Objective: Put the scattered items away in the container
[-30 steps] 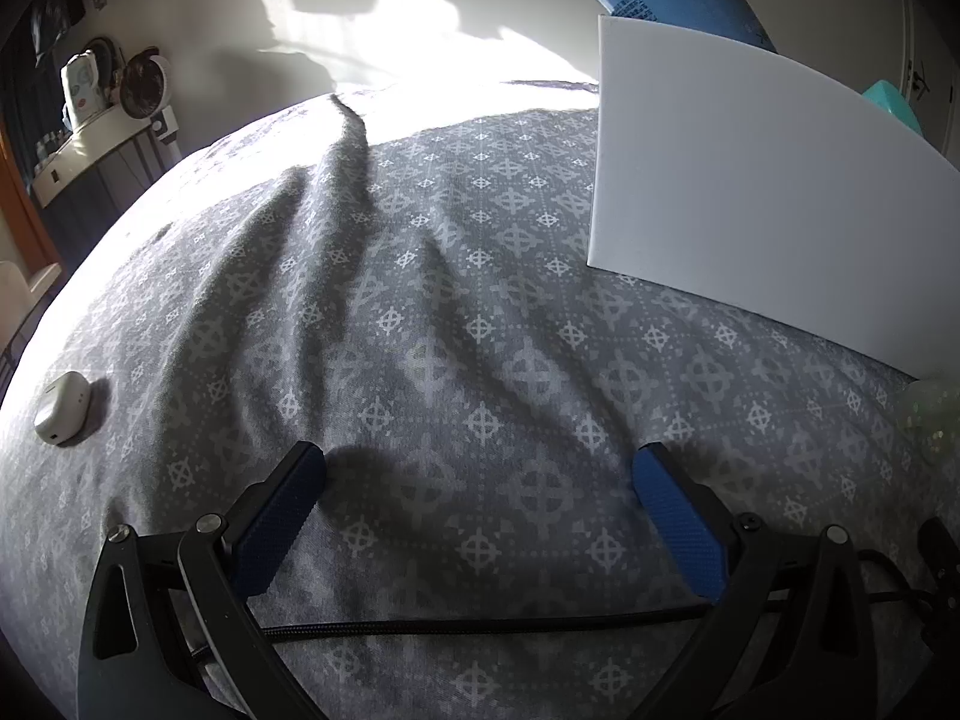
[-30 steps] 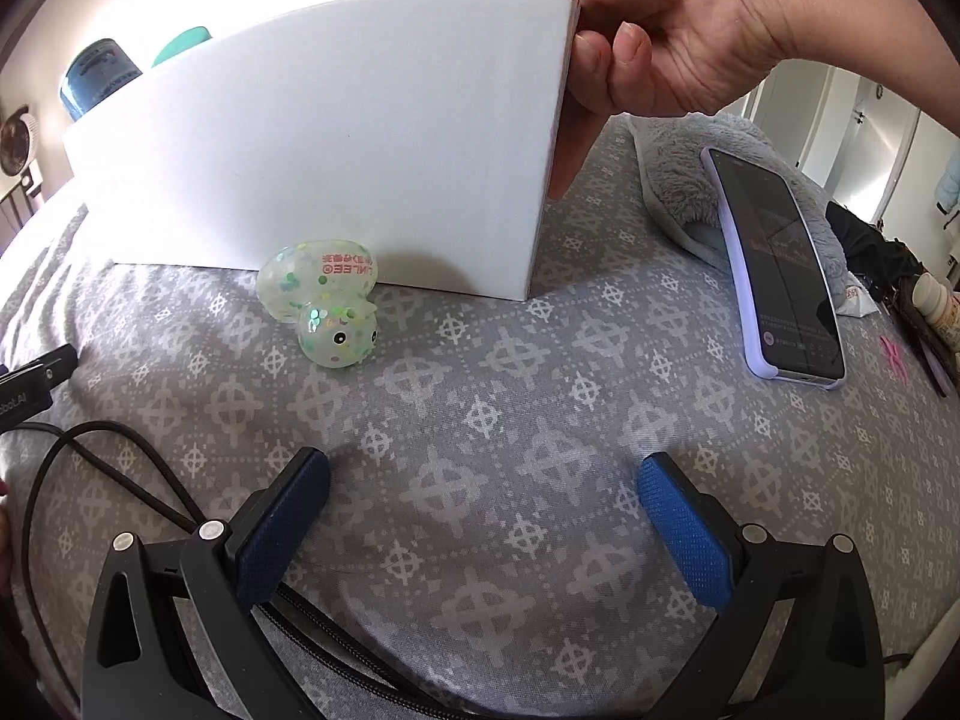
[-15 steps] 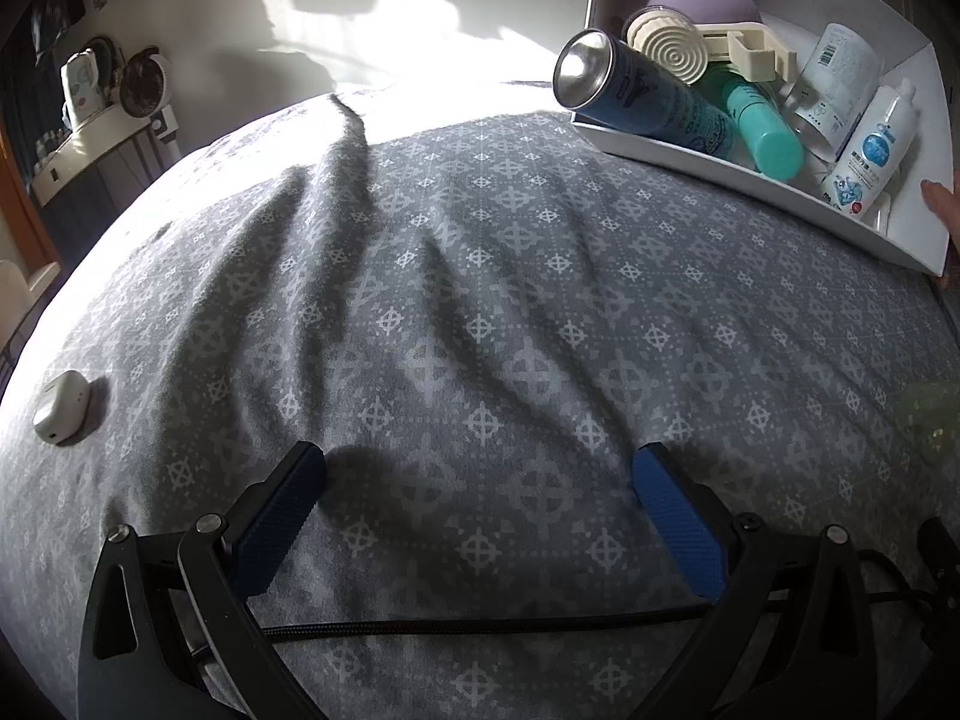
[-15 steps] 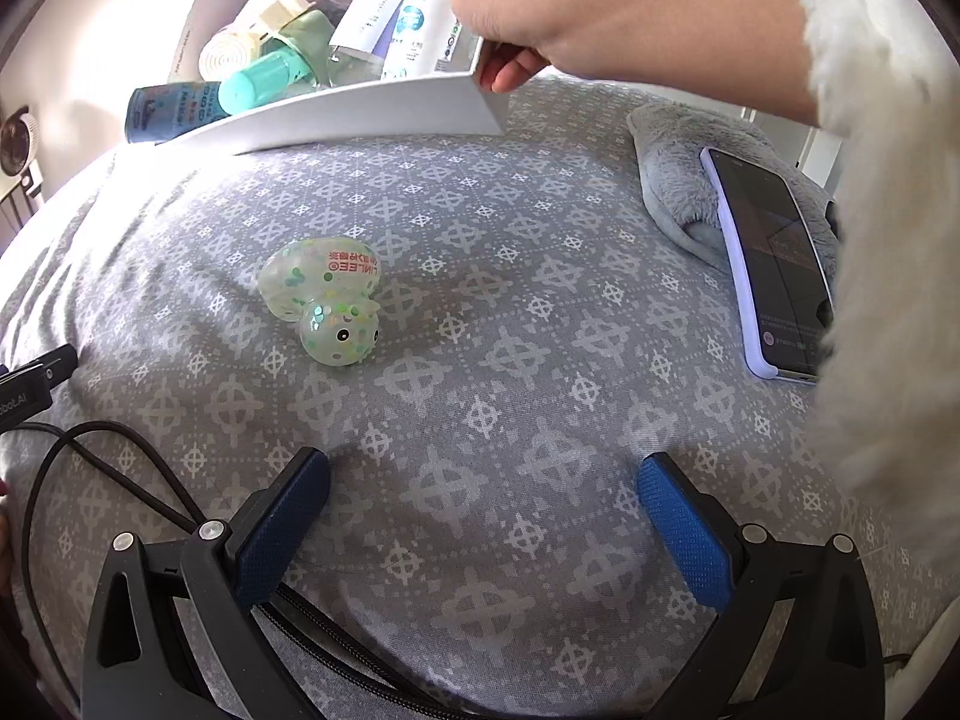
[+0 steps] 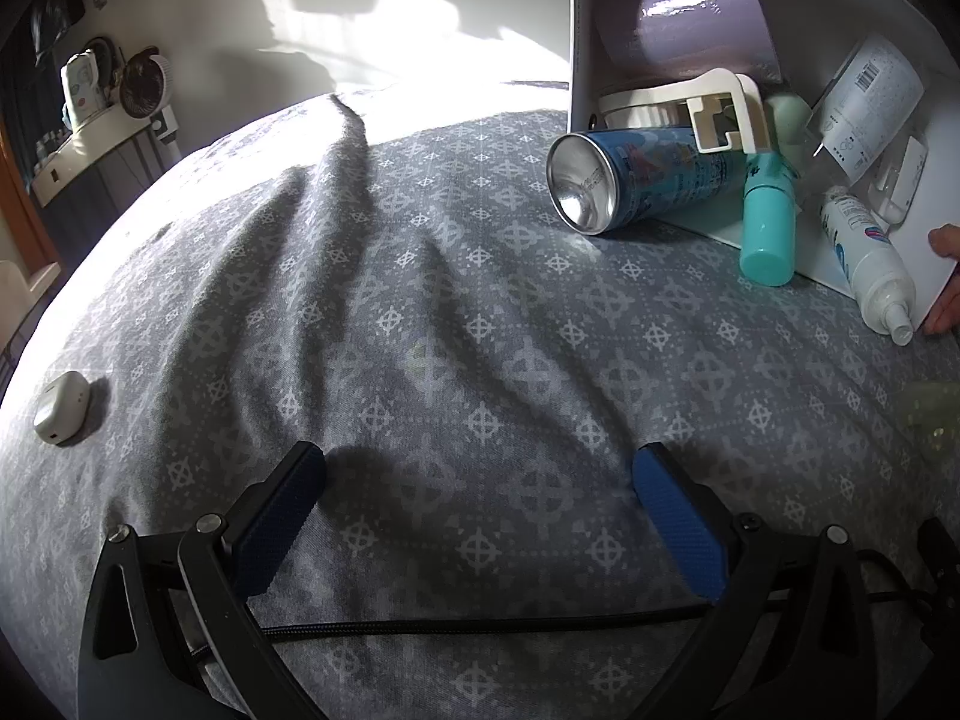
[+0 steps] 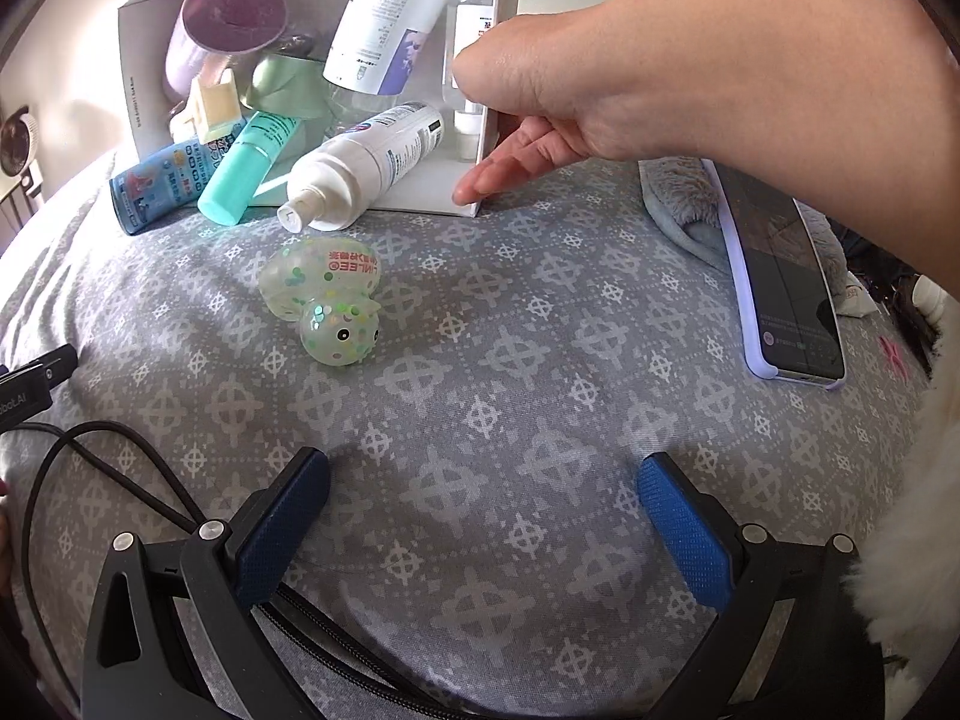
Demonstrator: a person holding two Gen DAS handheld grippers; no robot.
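Right wrist view: white box (image 6: 144,102) tipped on its side on the grey patterned bedspread (image 6: 540,372), its open mouth facing the camera; a bare hand (image 6: 540,114) touches the box's right wall, fingertips at its lower corner; spilling over the box's front edge: blue can (image 6: 162,177), teal bottle (image 6: 246,171), white pump bottle (image 6: 366,159); deeper inside the box: lilac cup (image 6: 222,30), cream plastic clip (image 6: 210,105), pale green bottle (image 6: 288,81), white tube (image 6: 390,6); translucent confetti duck toy (image 6: 327,294) on the bedspread just in front of the box, apart from it; phone (image 6: 780,288) in a lilac case well to the right of the box, leaning on a grey plush item (image 6: 684,204); right gripper (image 6: 483,480) released, blue pads wide apart, nothing between them, well in front of the box
Left wrist view: same box (image 5: 579,30) at upper right, can (image 5: 636,177) lying with its metal base outward; small white case (image 5: 60,408) far left of the box; left gripper (image 5: 477,474) likewise spread and empty over bare bedspread
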